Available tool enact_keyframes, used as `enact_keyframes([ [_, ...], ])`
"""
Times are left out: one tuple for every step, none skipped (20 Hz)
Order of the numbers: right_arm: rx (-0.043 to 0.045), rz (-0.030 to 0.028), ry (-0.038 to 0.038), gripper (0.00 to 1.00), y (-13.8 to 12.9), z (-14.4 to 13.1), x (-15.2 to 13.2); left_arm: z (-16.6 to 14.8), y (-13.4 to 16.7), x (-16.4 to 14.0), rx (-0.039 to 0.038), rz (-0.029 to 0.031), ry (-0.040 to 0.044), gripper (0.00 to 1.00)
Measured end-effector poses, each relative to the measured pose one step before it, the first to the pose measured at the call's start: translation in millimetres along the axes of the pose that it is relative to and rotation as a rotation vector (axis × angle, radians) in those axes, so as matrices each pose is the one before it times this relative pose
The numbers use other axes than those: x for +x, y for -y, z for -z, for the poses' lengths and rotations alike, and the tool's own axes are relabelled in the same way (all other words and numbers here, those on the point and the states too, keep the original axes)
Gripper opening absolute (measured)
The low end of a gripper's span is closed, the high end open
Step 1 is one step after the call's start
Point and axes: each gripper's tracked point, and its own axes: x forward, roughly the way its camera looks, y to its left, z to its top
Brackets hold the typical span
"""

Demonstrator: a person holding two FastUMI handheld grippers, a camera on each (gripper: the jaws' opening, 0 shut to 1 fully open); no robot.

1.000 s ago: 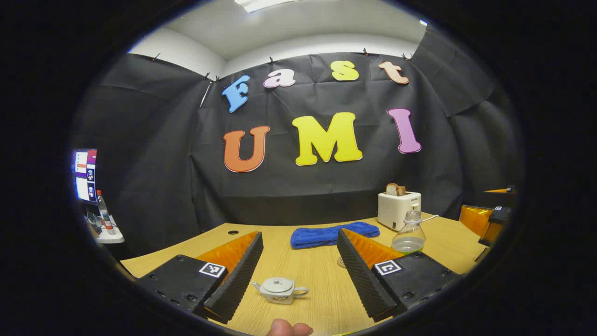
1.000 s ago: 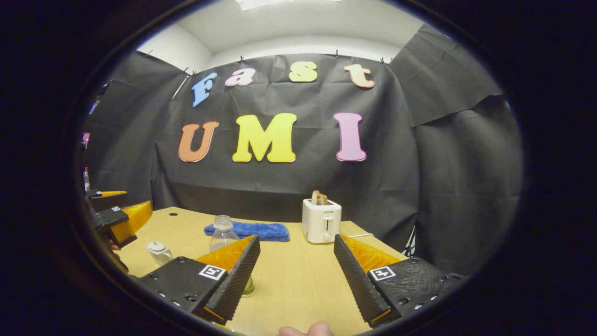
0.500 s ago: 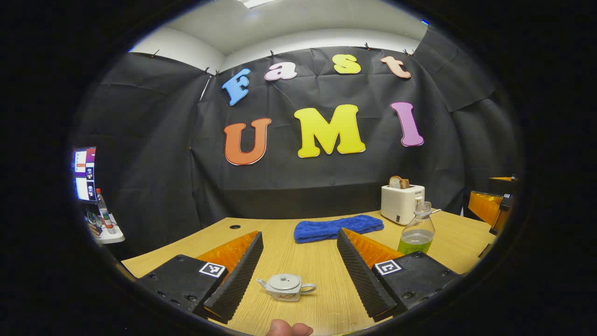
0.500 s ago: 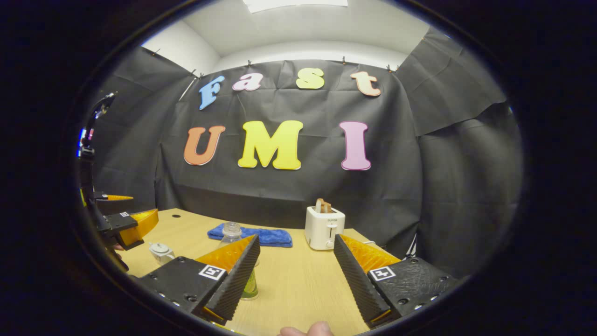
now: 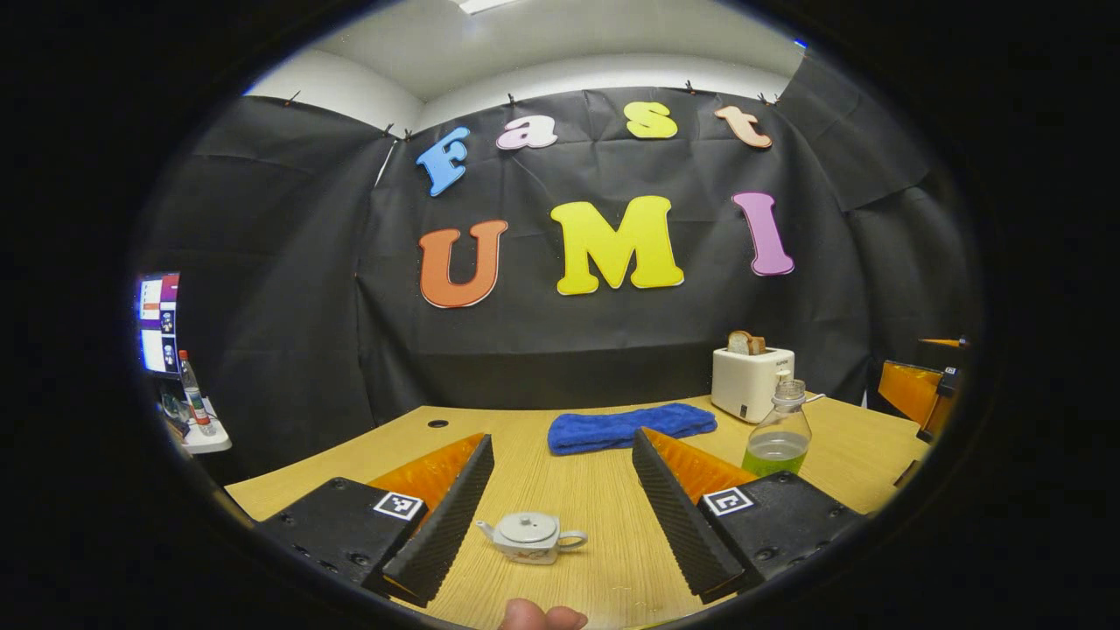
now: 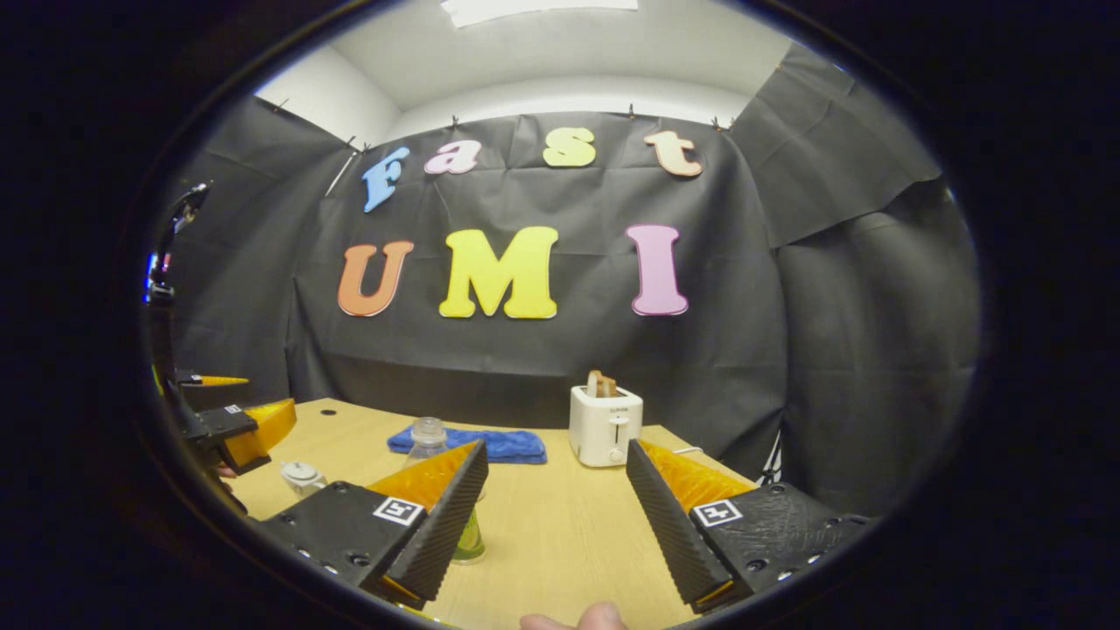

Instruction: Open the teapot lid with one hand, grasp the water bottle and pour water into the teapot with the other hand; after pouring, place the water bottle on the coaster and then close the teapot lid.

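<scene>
Our left gripper hangs with jaws spread, the teapot on the table straight ahead between them, lid on, handle pointing right. Our right gripper, also spread, has the bottle ahead-left, right of the teapot.

My right gripper hangs over the table, jaws wide, gripping nothing; the water bottle stands behind its left finger; the teapot sits farther left, lid on, near my left gripper.
</scene>
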Motion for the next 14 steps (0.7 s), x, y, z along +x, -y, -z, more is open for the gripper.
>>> enact_keyframes([
  [-0.00285,0.0029,-0.00154,0.96,1.32,1.18,0.2,-0.66,0.27,0.15,-0.00069,-0.00064,-0.00069,1.0],
  [0.00569,0.00325,0.0003,0.98,2.09,0.67,0.63,0.65,1.59,-0.22,-0.00307,0.00438,0.0002,1.0],
  [0.0101,0.00023,0.00173,0.98,0.84,-0.54,-0.51,0.07,2.3,-0.35,-0.00244,0.00468,0.00099,1.0],
  [0.00539,0.00143,-0.00042,0.96,1.17,1.02,1.38,0.31,0.7,-0.25,-0.00046,0.00317,0.00071,1.0],
  [0.00146,-0.00168,-0.00221,0.95,1.96,1.21,-0.64,-0.22,0.69,-0.24,0.00246,-0.00009,0.00145,1.0],
  [0.00638,-0.00398,0.00142,0.96,0.05,0.66,0.25,-3.09,-0.89,-1.79,0.00428,-0.00214,0.00947,1.0],
  [0.00785,-0.00325,-0.00201,0.96,0.96,-0.6,-0.02,-5.64,-2.7,-1.71,0.00263,-0.0092,0.01568,1.0],
  [0.00807,-0.00472,0.00119,0.95,1.41,0.53,-0.49,-3.52,-3.3,-1.78,0.00114,-0.01462,0.01154,1.0],
  [0.00599,-0.00479,-0.00303,0.95,0.03,-0.21,0.51,-4.57,-3.77,-1.65,-0.00789,-0.01984,0.01695,1.0],
  [0.00343,-0.00668,-0.0028,0.96,0.45,1.88,-0.15,0.44,-1.53,-2.0,-0.00769,-0.00673,0.00678,1.0],
  [-0.00008,-0.00512,-0.00136,0.96,1.08,1.02,-0.98,3.41,0.67,-2.01,0.00112,0.01151,-0.00452,1.0],
  [-0.00049,-0.00301,0.00266,0.96,1.77,1.48,-0.1,3.78,-2.07,-4.1,0.00549,0.00266,-0.00139,1.0],
  [-0.00379,-0.00274,-0.00056,0.98,2.52,1.95,-1.64,4.81,-7.04,-4.39,0.00384,-0.00848,0.00012,1.0],
  [-0.00263,-0.00284,-0.00031,0.96,3.51,3.68,-1.1,7.48,-7.18,-3.8,-0.00416,-0.00313,-0.00496,1.0],
])
